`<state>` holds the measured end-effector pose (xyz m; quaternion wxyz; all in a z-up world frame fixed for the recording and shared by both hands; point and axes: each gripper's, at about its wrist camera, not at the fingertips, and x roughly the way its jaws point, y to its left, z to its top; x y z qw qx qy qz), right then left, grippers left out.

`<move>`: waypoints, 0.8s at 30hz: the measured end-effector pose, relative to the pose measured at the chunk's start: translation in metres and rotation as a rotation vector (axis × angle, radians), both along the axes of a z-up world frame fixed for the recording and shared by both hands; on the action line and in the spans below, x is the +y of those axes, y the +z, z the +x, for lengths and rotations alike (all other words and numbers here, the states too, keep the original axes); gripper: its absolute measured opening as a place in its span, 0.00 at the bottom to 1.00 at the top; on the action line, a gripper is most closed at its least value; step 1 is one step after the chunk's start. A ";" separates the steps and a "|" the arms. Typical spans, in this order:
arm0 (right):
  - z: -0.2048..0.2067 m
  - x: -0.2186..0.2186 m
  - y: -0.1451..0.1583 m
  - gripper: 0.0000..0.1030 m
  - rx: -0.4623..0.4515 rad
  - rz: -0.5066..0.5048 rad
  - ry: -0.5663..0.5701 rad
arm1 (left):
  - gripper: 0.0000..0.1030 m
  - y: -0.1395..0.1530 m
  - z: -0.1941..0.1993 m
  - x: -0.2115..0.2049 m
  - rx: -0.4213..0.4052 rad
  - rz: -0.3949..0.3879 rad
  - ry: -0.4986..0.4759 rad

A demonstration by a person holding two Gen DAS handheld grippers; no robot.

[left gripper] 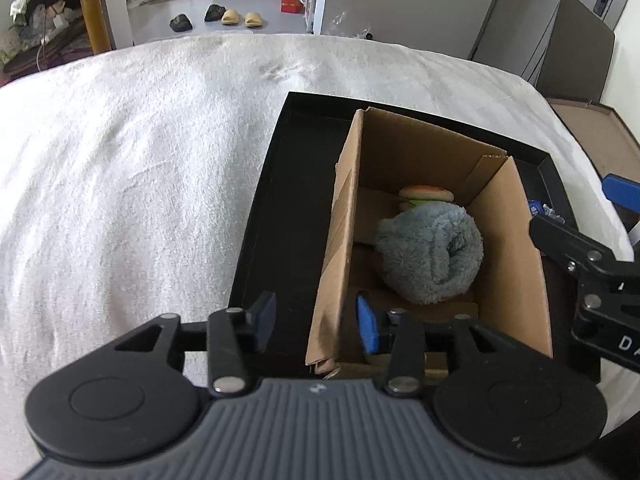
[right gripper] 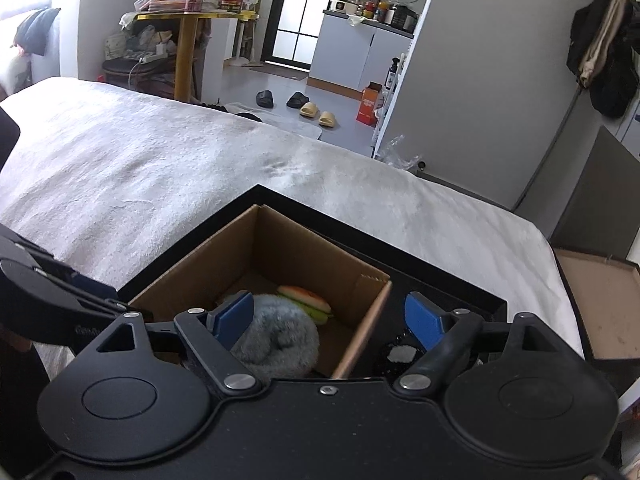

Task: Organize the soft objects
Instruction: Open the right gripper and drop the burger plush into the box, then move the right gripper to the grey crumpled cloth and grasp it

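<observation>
An open cardboard box [left gripper: 500, 248] stands in a black tray [left gripper: 288, 184] on the bed. Inside lie a rolled grey fluffy cloth [left gripper: 432, 256] and, behind it, a soft burger toy [left gripper: 426, 194]. My left gripper [left gripper: 316, 318] is open and straddles the box's left wall; neither blue pad touches the wall. In the right wrist view the box [right gripper: 288, 256] holds the same cloth [right gripper: 280, 344] and burger [right gripper: 306, 298]. My right gripper [right gripper: 328, 318] is open wide across the box's right wall. Its left finger hangs just above the cloth and its right finger is over the tray.
A white fluffy blanket [left gripper: 140, 180] covers the bed around the tray [right gripper: 440, 280]. Small packets [right gripper: 398, 354] lie in the tray right of the box. Beyond the bed's far edge are slippers [right gripper: 316, 114] on the floor and a yellow table [right gripper: 192, 40].
</observation>
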<state>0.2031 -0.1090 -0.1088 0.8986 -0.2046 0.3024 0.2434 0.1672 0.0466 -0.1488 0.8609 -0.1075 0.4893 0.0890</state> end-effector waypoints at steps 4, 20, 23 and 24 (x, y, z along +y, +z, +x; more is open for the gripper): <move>0.000 -0.011 -0.001 0.85 0.003 0.017 -0.010 | 0.52 0.003 0.000 -0.004 0.005 0.030 0.006; 0.019 -0.071 -0.019 1.00 0.059 0.154 -0.117 | 0.65 0.014 0.008 -0.028 0.009 0.166 -0.009; 0.024 -0.081 -0.025 1.00 0.073 0.184 -0.133 | 0.66 0.017 0.009 -0.032 0.014 0.200 0.001; 0.026 -0.084 -0.026 1.00 0.076 0.190 -0.137 | 0.66 0.018 0.010 -0.034 0.016 0.209 0.002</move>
